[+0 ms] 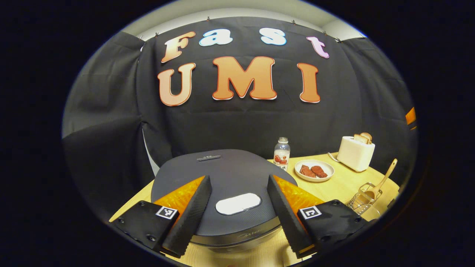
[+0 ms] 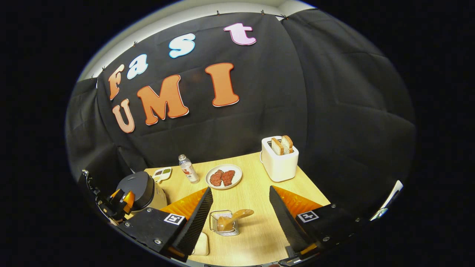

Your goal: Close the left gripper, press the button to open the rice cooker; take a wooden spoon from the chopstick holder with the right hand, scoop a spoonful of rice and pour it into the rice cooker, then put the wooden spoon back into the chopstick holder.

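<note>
Spread wide apart, the fingers of the left tool [image 1: 237, 211] are seen poised over the closed rice cooker [image 1: 222, 174], the pale button [image 1: 238, 203] lying between them, untouched. Right tool [image 2: 239, 218] is likewise held open and empty above the desk [image 2: 259, 185] — the wire chopstick holder [image 2: 222, 222] is framed between its fingers, the wooden spoon [image 2: 233, 217] resting tilted inside it. Farther off a bottle [image 2: 188, 169], a plate of meat [image 2: 223, 177] and a toaster [image 2: 279, 157] are noted — the left tool at the cooker's front.
</note>
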A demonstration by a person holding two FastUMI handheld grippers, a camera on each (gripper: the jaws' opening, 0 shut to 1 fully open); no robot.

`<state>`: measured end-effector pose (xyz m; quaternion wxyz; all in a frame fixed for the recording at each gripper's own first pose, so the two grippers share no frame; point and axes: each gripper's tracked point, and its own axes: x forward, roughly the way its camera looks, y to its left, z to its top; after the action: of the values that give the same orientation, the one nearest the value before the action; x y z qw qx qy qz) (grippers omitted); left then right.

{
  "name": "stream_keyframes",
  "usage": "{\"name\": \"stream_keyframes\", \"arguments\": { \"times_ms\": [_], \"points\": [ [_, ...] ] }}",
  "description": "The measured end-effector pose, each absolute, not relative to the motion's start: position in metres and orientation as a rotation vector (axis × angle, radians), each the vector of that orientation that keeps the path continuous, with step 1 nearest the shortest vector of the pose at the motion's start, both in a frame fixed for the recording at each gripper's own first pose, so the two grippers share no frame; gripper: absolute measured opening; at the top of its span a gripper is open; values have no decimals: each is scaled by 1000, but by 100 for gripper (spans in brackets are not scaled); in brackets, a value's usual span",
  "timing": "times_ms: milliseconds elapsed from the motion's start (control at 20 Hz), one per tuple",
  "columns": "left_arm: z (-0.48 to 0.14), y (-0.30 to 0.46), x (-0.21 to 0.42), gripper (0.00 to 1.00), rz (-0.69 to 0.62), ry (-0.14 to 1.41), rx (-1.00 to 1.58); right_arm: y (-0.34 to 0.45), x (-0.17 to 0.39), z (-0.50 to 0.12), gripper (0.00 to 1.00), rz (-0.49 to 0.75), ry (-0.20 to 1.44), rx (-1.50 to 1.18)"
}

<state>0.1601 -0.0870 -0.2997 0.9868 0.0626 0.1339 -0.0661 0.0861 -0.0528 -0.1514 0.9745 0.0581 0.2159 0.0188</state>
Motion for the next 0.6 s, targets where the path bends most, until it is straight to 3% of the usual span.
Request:
{"name": "stream_keyframes", "arguments": {
  "times_ms": [100, 250, 600],
  "points": [
    [-292, -87, 163, 100, -134, 255, 140, -49, 85, -153, 95, 42, 439, 131],
    [-280, -84, 159, 100, -109, 379, 107, -44, 84, -133, 95, 52, 400, 132],
    [-75, -49, 174, 100, -86, 230, 66, -49, 86, -60, 95, 49, 240, 68]
  ]
}}
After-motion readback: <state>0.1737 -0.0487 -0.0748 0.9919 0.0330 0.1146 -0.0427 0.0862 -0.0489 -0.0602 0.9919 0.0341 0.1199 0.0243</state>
